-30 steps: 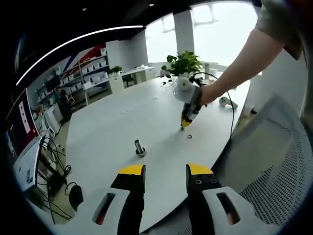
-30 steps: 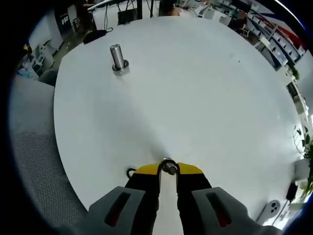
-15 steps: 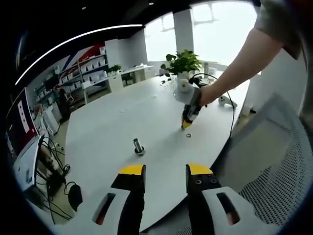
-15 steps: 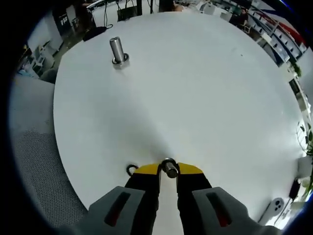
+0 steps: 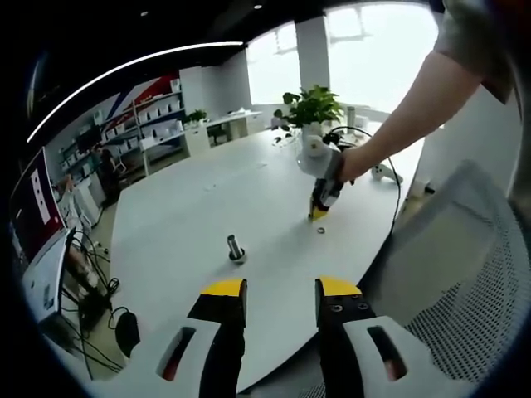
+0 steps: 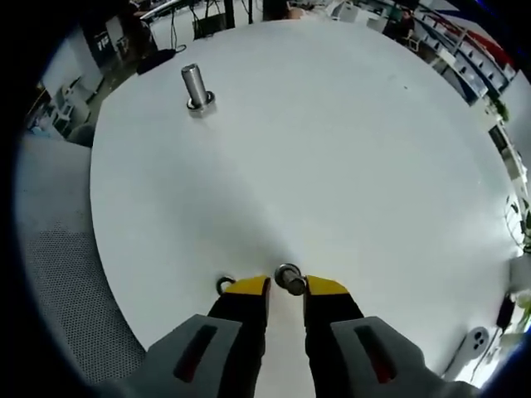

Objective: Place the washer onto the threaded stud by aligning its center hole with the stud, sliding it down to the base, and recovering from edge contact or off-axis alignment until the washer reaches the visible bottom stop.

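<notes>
The steel threaded stud (image 5: pixel 236 249) (image 6: pixel 196 86) stands upright on the white round table (image 5: pixel 182 215) (image 6: pixel 348 149). My right gripper (image 6: pixel 288 286) points down at the table's near edge, its yellow-tipped jaws slightly apart. A small metal washer (image 6: pixel 289 278) sits between the fingertips, closer to the right one. A second washer (image 6: pixel 224 287) (image 5: pixel 320 230) lies flat on the table beside the left jaw. The stud is far off at the upper left of the right gripper view. My left gripper (image 5: pixel 280 290) hovers open and empty off the table edge and sees the right gripper (image 5: pixel 317 213) held by a person's hand.
A potted plant (image 5: pixel 311 108) stands at the table's far side. A white handheld device (image 5: pixel 382 172) (image 6: pixel 469 348) lies near the edge. A mesh chair (image 5: pixel 465 274) (image 6: pixel 58 274) is close to the table. Cables and a monitor (image 5: pixel 41 249) are at the left.
The right gripper's jaws have parted slightly around the washer that they held tight before. The right view has shifted a little. The left gripper has stayed still.
</notes>
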{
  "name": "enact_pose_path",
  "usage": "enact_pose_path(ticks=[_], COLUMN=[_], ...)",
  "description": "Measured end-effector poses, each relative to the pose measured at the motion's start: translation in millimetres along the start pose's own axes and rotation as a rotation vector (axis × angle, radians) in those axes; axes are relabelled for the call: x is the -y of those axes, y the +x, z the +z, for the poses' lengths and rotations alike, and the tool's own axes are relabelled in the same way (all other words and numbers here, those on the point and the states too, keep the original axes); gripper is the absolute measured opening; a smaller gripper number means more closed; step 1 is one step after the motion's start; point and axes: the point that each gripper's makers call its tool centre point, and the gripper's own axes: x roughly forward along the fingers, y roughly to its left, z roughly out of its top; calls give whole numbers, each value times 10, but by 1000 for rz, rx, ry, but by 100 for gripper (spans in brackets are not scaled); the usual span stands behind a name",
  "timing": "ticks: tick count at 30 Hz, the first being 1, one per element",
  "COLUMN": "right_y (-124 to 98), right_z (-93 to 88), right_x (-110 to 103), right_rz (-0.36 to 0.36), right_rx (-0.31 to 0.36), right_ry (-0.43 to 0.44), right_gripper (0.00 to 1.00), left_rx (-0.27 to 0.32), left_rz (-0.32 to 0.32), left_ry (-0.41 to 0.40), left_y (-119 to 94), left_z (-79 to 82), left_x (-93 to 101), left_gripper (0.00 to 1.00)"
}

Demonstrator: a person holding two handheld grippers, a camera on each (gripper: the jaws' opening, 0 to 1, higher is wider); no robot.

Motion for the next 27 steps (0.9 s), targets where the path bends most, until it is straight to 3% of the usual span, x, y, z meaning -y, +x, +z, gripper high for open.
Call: enact_pose_path(ticks=[20,27], right_y=[-181,-219], right_z=[-186,-231], right_x=[35,-42], right_rz=[-19,-14], right_rx=[24,31], right_ry=[49,44], right_gripper=[19,18], left_rx=[-6,-4], left_rz=[20,30], left_ry=[10,12], left_y=[-8,-12], left_z=[-7,-3], left_x=[-17,-36], left_gripper=[31,31])
